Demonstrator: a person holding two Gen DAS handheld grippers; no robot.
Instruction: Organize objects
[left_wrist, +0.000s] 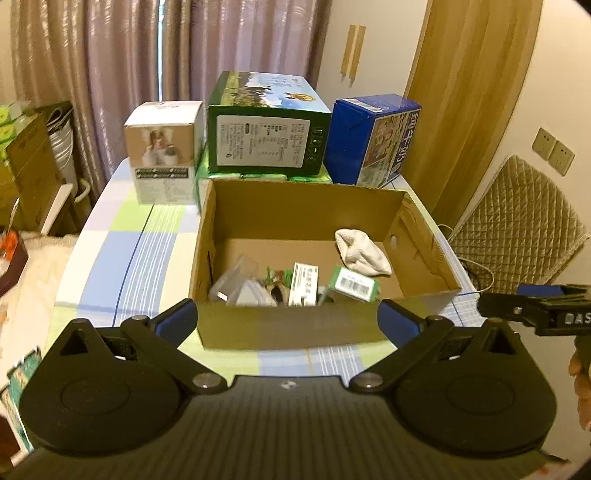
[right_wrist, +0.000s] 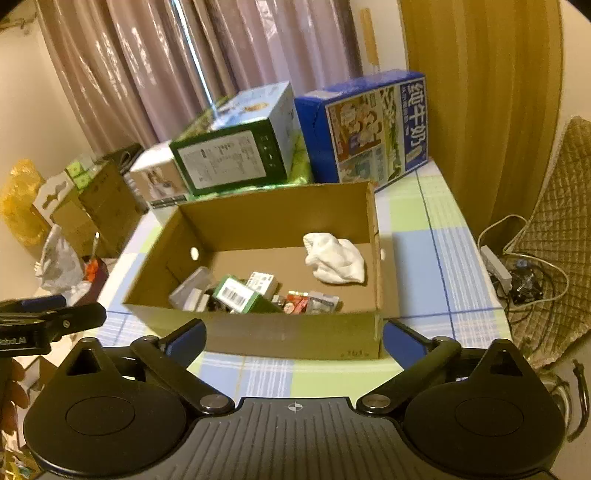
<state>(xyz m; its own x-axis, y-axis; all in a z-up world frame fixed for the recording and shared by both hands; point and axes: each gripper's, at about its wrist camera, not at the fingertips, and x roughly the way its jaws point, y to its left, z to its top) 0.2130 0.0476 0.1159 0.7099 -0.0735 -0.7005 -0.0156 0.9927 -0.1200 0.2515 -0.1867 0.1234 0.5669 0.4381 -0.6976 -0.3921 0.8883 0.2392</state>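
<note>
Both grippers' jaws gape empty before the cardboard box (left_wrist: 295, 328)

White cloth (right_wrist: 334, 260) (crumpled) in cardboard box (right_wrist: 280, 218)

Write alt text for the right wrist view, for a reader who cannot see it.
An open cardboard box sits on a checked tablecloth, holding a crumpled white cloth and small packets including a green barcoded box. The right gripper is open and empty before it, with larger cartons and curtains behind.
</note>
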